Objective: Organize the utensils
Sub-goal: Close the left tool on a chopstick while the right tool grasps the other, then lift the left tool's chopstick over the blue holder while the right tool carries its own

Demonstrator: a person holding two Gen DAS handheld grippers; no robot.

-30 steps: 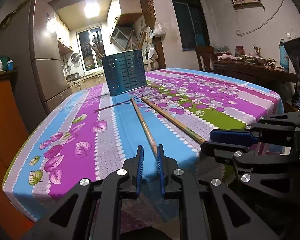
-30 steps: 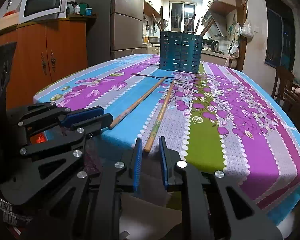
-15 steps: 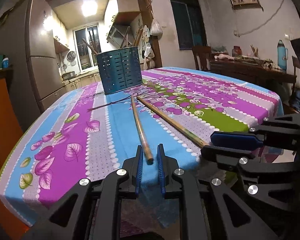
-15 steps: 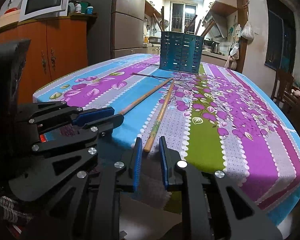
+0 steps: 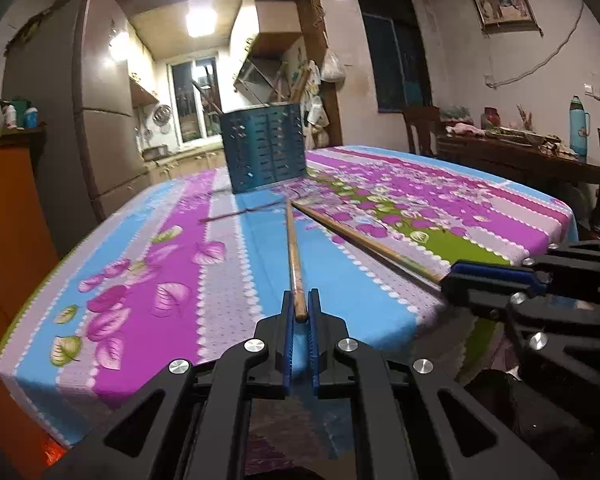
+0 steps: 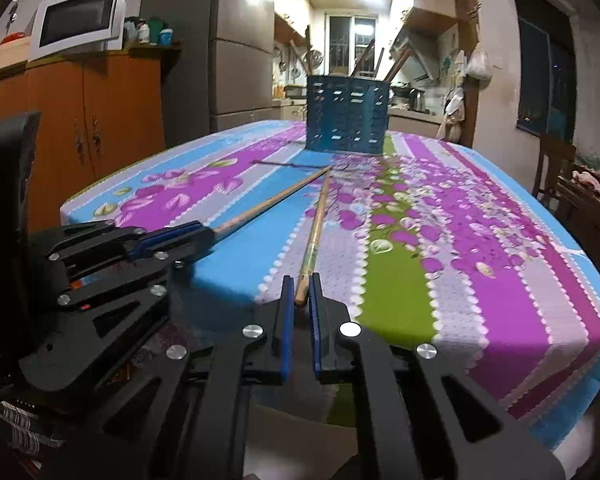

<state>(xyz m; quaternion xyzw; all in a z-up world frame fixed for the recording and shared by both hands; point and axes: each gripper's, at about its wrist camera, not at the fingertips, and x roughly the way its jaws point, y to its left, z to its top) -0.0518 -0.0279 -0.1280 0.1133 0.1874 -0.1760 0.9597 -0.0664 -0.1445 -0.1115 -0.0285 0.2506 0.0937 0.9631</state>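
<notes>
Two long wooden chopsticks lie on the flowered tablecloth (image 5: 228,280), their far tips meeting in front of a blue perforated utensil holder (image 5: 266,148) (image 6: 348,114) that has several sticks in it. My left gripper (image 5: 300,300) (image 6: 204,236) is closing on the near end of the left chopstick (image 5: 292,248) (image 6: 276,200), and its blue pads press on it. My right gripper (image 6: 302,284) (image 5: 446,280) is closing in the same way on the near end of the right chopstick (image 6: 316,224) (image 5: 360,236). Both grippers sit side by side at the table's near edge.
An orange cabinet (image 6: 92,128) with a microwave (image 6: 78,20) on top and a tall fridge (image 6: 240,68) stand to the left of the table. A dark side table (image 5: 512,156) with a blue flask (image 5: 578,128) and a chair (image 5: 420,128) are on the right.
Both grippers have slid forward over the near ends of the chopsticks, and their jaws have narrowed onto them. The chopsticks still lie on the cloth.
</notes>
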